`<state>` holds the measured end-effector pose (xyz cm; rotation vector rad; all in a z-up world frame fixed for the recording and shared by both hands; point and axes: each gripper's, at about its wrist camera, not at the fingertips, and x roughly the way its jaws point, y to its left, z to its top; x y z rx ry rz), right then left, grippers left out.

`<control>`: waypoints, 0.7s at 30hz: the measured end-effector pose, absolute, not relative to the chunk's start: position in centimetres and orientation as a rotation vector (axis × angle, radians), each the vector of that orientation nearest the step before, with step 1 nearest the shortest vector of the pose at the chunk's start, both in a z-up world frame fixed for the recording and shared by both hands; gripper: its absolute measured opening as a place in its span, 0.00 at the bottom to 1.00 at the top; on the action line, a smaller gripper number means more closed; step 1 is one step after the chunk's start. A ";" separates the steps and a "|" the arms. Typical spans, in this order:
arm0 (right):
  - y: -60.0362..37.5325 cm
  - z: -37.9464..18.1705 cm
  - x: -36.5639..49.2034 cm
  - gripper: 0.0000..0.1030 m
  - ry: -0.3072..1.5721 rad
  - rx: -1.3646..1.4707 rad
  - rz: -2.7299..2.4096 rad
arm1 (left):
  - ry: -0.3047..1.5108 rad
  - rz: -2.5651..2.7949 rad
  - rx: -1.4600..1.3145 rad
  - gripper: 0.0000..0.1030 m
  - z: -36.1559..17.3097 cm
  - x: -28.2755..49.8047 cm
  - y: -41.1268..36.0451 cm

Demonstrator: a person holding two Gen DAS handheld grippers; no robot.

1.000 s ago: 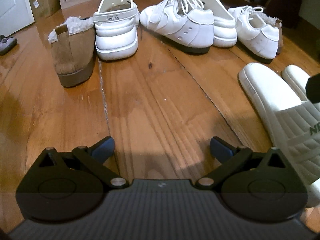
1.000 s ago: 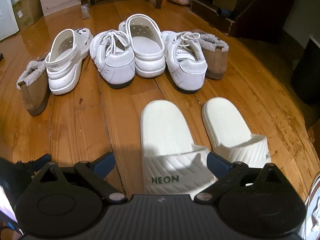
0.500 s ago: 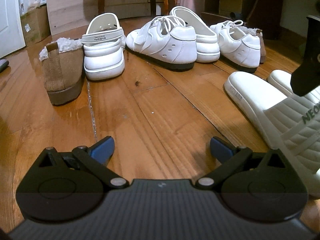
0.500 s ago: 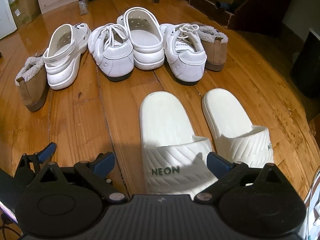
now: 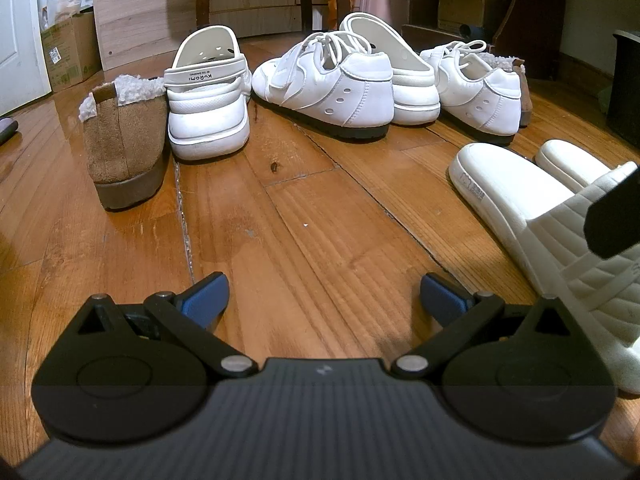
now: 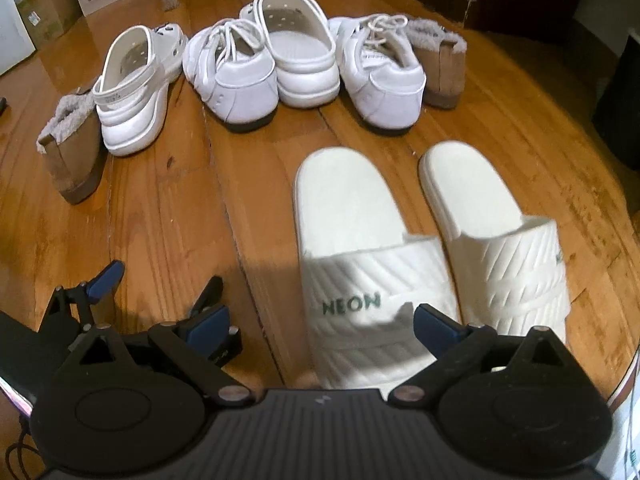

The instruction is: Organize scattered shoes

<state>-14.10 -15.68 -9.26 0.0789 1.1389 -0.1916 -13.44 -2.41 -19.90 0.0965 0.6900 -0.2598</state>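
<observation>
Both grippers hang wide apart and hold nothing: my right gripper hovers low over the strap of the left-hand white ribbed rubber slide printed NEON, and my left gripper sits over bare wooden plank floor just left of that slide.

I judge the slides are next. To do it well I would bring the right fingers down astride the strap's thick front edge, close firmly, and lift level so the sole does not drag.

Its twin, the second white ribbed slide, lies just right of the NEON slide, parallel. Beyond the NEON slide runs a mixed row: tan fleece-lined slipper, white perforated clog, white lace-up sneaker, second white clog, second white sneaker, second tan slipper. Pairs there are split.

Far beyond the NEON slide, cardboard boxes stand by the wall; I cannot tell what is in them.
</observation>
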 end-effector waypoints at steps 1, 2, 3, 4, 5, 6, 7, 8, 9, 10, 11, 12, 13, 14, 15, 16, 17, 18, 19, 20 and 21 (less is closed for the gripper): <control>-15.6 -9.3 -14.1 0.96 1.140 0.077 -0.190 | 0.690 -0.260 0.097 1.00 -19.9 -13.4 -2.4; -15.5 -9.2 -14.1 0.96 1.138 0.074 -0.191 | 0.690 -0.260 0.097 1.00 -19.9 -13.4 -2.4; -15.5 -9.2 -14.1 0.96 1.136 0.072 -0.192 | 0.690 -0.260 0.097 1.00 -19.9 -13.4 -2.4; -15.4 -9.1 -14.1 0.96 1.133 0.070 -0.193 | 0.690 -0.260 0.097 1.00 -19.9 -13.4 -2.4; -15.5 -9.0 -14.3 0.96 1.133 0.076 -0.201 | 0.690 -0.260 0.097 1.00 -19.9 -13.4 -2.4; -15.6 -9.0 -14.3 0.96 1.135 0.084 -0.206 | 0.690 -0.260 0.097 1.00 -19.9 -13.4 -2.4; -15.6 -9.0 -14.3 0.96 1.138 0.095 -0.207 | 0.690 -0.260 0.097 1.00 -19.9 -13.4 -2.4; -15.6 -9.0 -14.3 0.96 1.142 0.107 -0.208 | 0.690 -0.260 0.097 1.00 -19.9 -13.4 -2.4; -15.7 -9.0 -14.3 0.96 1.145 0.118 -0.210 | 0.690 -0.260 0.097 1.00 -19.9 -13.4 -2.4; -15.7 -9.0 -14.3 0.96 1.146 0.121 -0.210 | 0.690 -0.260 0.097 1.00 -19.9 -13.4 -2.4; -15.7 -9.0 -14.3 0.96 1.146 0.123 -0.211 | 0.690 -0.260 0.097 1.00 -19.9 -13.4 -2.4; -15.7 -9.1 -14.3 0.96 1.148 0.120 -0.210 | 0.690 -0.260 0.097 1.00 -19.9 -13.4 -2.4; -15.6 -9.2 -14.3 0.96 1.151 0.114 -0.205 | 0.690 -0.260 0.097 1.00 -19.9 -13.4 -2.4; -15.6 -9.3 -14.3 0.96 1.152 0.108 -0.204 | 0.690 -0.260 0.097 1.00 -19.9 -13.4 -2.4; -15.6 -9.4 -14.4 0.96 1.156 0.107 -0.205 | 0.690 -0.260 0.097 1.00 -19.9 -13.4 -2.4; -15.6 -9.5 -14.4 0.96 1.160 0.106 -0.206 | 0.690 -0.260 0.097 1.00 -19.9 -13.4 -2.4; -15.6 -9.6 -14.5 0.96 1.163 0.105 -0.206 | 0.690 -0.260 0.097 1.00 -19.9 -13.4 -2.4; -15.7 -9.7 -14.5 0.96 1.167 0.104 -0.207 | 0.690 -0.260 0.097 1.00 -19.9 -13.5 -2.4; -15.7 -9.7 -14.5 0.96 1.168 0.109 -0.208 | 0.690 -0.260 0.097 1.00 -19.9 -13.4 -2.4; -15.7 -9.7 -14.5 0.96 1.169 0.114 -0.209 | 0.690 -0.260 0.097 1.00 -19.9 -13.4 -2.4; -15.7 -9.7 -14.6 0.96 1.170 0.119 -0.210 | 0.690 -0.260 0.097 1.00 -19.9 -13.4 -2.4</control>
